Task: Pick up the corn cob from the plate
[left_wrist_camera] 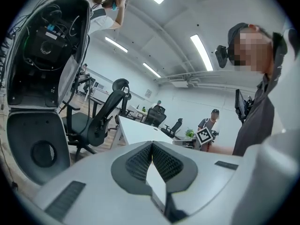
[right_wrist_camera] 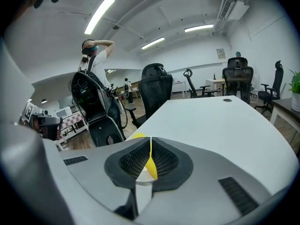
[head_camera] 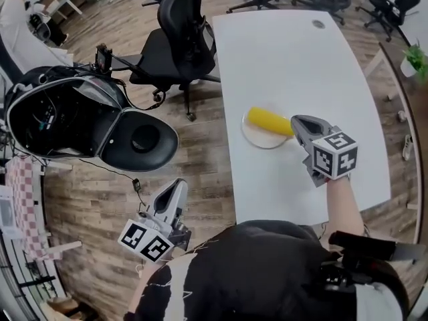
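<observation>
This is an open office. Black swivel chairs (head_camera: pixel 175 45) stand around long white desks (head_camera: pixel 294 65) under ceiling strip lights (right_wrist_camera: pixel 99 14).

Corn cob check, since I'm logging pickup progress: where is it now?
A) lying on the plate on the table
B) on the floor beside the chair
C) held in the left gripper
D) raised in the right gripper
A: the corn cob lies across the plate, and the right gripper is shut and empty near its end.
</observation>
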`<state>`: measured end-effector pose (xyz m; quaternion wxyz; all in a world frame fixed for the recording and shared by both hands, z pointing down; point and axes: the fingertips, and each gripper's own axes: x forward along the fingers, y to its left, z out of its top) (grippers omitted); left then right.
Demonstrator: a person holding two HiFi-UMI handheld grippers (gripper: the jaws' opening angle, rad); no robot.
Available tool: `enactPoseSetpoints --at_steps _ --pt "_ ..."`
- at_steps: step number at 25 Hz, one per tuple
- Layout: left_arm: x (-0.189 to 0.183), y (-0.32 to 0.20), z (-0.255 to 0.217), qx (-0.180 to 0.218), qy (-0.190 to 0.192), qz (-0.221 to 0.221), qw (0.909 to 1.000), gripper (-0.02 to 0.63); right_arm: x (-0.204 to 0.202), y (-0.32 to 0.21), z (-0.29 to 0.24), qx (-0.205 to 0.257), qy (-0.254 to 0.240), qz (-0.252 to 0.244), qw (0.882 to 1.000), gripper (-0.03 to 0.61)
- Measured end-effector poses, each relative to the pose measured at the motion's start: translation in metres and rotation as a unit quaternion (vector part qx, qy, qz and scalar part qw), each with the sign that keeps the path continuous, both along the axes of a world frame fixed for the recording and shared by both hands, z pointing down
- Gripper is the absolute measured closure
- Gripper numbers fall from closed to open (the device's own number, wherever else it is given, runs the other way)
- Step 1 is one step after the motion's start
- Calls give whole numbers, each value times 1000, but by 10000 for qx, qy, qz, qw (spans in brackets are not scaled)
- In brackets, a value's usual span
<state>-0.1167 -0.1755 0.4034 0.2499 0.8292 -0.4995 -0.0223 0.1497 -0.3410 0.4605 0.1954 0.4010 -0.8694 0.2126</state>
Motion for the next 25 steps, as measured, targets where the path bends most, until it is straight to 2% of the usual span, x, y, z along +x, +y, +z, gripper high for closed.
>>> enactPoseSetpoints --at_steps 8,9,10,11,15,20,25 --pt "-11 8 7 -87 35 -125 9999 601 -19 -9 13 25 601 -577 9965 554" --pt "-13 8 7 -97 44 -141 9998 601 -22 -9 15 6 675 -668 9955 510" --pt "-14 9 8 -110 52 -155 9998 601 -24 -8 17 -31 737 -750 9945 432" --pt "-15 10 9 -122 59 -166 9998 601 -25 -8 21 -72 801 -812 9934 399" --pt "-18 12 12 -157 102 -214 9996 601 -26 -8 36 -204 1128 -1020 9882 399" --pt "-17 9 17 -198 164 -243 9994 601 -27 -13 50 -184 1630 -1417 9762 385" --pt "-13 5 21 -256 210 -243 9992 601 -30 -17 53 -226 1772 -1783 9676 374"
